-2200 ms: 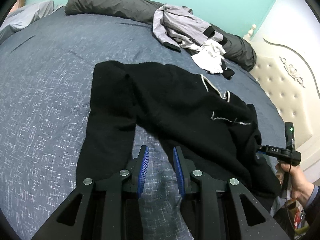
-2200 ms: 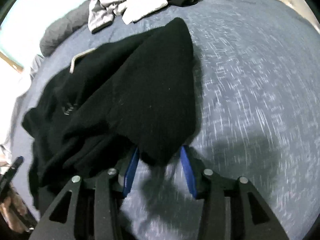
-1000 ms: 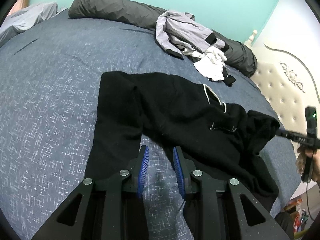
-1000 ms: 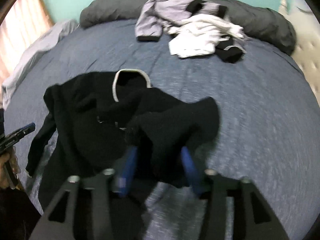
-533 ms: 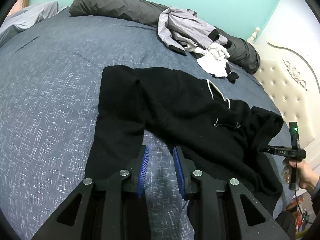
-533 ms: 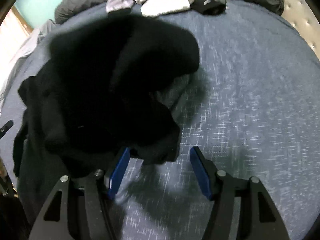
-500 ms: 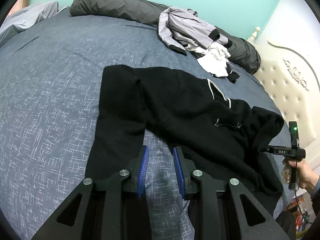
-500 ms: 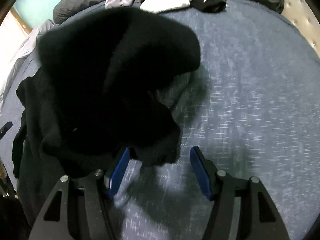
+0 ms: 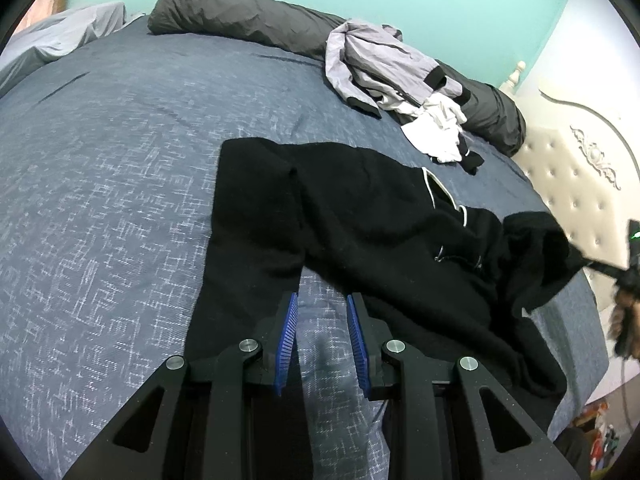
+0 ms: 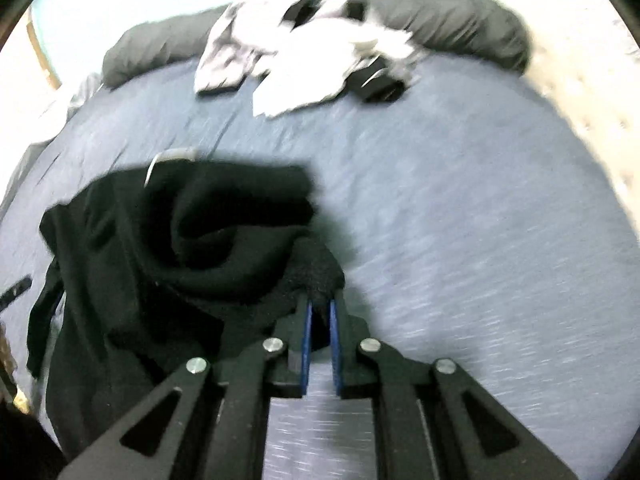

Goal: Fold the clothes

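Observation:
A black sweatshirt with a white-trimmed collar lies spread on the blue bedspread. My left gripper is open and empty, hovering over the bedspread between one sleeve and the body. My right gripper is shut on the other sleeve of the black sweatshirt and holds it lifted and bunched over the body. That gripper and the raised sleeve also show at the right edge of the left wrist view. The right wrist view is motion-blurred.
A pile of grey, white and black clothes lies at the far side of the bed against a long dark grey bolster. A cream tufted headboard stands at the right. A light grey pillow lies far left.
My right gripper has closed on the sleeve, which it had straddled open half a second ago, and has lifted it. My left gripper has stayed open and nearly still.

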The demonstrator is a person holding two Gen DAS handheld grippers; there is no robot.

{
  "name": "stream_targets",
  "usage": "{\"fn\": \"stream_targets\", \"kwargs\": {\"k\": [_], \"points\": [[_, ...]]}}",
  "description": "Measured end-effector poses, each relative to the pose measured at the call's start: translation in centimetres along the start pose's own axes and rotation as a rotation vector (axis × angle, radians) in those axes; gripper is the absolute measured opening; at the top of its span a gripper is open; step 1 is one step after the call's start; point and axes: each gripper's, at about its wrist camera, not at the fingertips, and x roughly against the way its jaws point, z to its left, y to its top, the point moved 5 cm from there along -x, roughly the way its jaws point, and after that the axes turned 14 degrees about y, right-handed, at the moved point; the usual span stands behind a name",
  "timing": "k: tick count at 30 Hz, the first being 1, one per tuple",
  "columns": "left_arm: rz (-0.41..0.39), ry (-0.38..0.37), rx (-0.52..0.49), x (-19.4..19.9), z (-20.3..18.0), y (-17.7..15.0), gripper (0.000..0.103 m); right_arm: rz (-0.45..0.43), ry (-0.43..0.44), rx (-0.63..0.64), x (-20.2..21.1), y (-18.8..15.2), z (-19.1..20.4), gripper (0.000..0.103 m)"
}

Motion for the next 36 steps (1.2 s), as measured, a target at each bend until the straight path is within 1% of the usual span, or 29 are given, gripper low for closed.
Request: {"fn": "stream_targets", "kwargs": {"k": [3,6,8,10,12,13,14,17,19,21,22,23,24,25,28,30,31,33,36], "points": [[-0.008,0.003,0.014,0.4,0.6,0.0,0.028,-0.072,-0.083,-0.026,5.0,2.1,-2.9,0.007],[-0.017,0.005,0.028,0.9,1.1,0.2,0.028,-0.116,-0.160,-0.037,9.7,2.8,-5.8,0.007],[-0.019,0.003,0.031,1.0,1.1,0.3,0.028,-0.123,-0.197,-0.038,11.8,2.6,-7.4,0.007],[-0.019,0.000,0.027,1.0,1.0,0.3,0.028,-0.095,-0.222,-0.036,12.5,1.8,-8.6,0.008],[-0.020,-0.002,0.023,1.0,0.8,0.2,0.028,-0.019,-0.253,-0.033,11.2,0.1,-9.7,0.008],[-0.020,-0.003,0.021,1.0,0.7,0.2,0.028,0.033,-0.259,-0.054,9.9,-1.2,-10.5,0.008],[-0.019,-0.004,0.017,1.0,0.6,0.2,0.028,0.067,-0.257,-0.078,8.9,-2.3,-11.2,0.008],[-0.015,0.002,0.008,0.9,0.6,0.2,0.028,0.193,-0.214,-0.192,5.2,-6.9,-13.0,0.009],[-0.011,0.009,0.005,0.8,0.7,0.2,0.028,0.200,-0.201,-0.223,4.4,-8.4,-13.4,0.011],[-0.011,0.009,0.008,0.8,0.6,0.2,0.028,0.169,-0.206,-0.244,4.4,-9.3,-13.5,0.015],[-0.013,0.007,0.011,0.8,0.5,0.3,0.028,0.142,-0.208,-0.246,4.9,-9.1,-13.5,0.017],[-0.015,0.006,0.011,0.8,0.3,0.6,0.033,0.101,-0.206,-0.247,5.5,-8.6,-13.5,0.019],[-0.018,0.005,0.011,0.7,0.2,0.9,0.039,0.060,-0.203,-0.248,6.2,-8.2,-13.4,0.020],[-0.021,0.004,0.011,0.7,0.0,1.3,0.041,0.018,-0.199,-0.247,7.0,-7.7,-13.3,0.020],[-0.030,0.001,0.010,0.6,-0.5,2.2,0.041,-0.108,-0.168,-0.225,9.7,-5.6,-12.5,0.025],[-0.029,-0.009,0.003,0.4,-1.2,3.0,0.044,-0.129,-0.118,-0.200,9.5,-4.3,-11.6,0.040],[-0.026,-0.007,-0.019,0.1,-1.9,3.8,0.045,-0.127,-0.096,-0.186,8.8,-3.7,-10.9,0.044],[-0.021,-0.003,-0.064,-0.6,-3.4,5.3,0.049,-0.119,-0.053,-0.159,7.4,-2.5,-9.5,0.045],[-0.014,0.004,-0.132,-1.6,-5.5,7.6,0.053,-0.094,0.021,-0.140,3.8,-0.5,-7.0,0.046]]}}
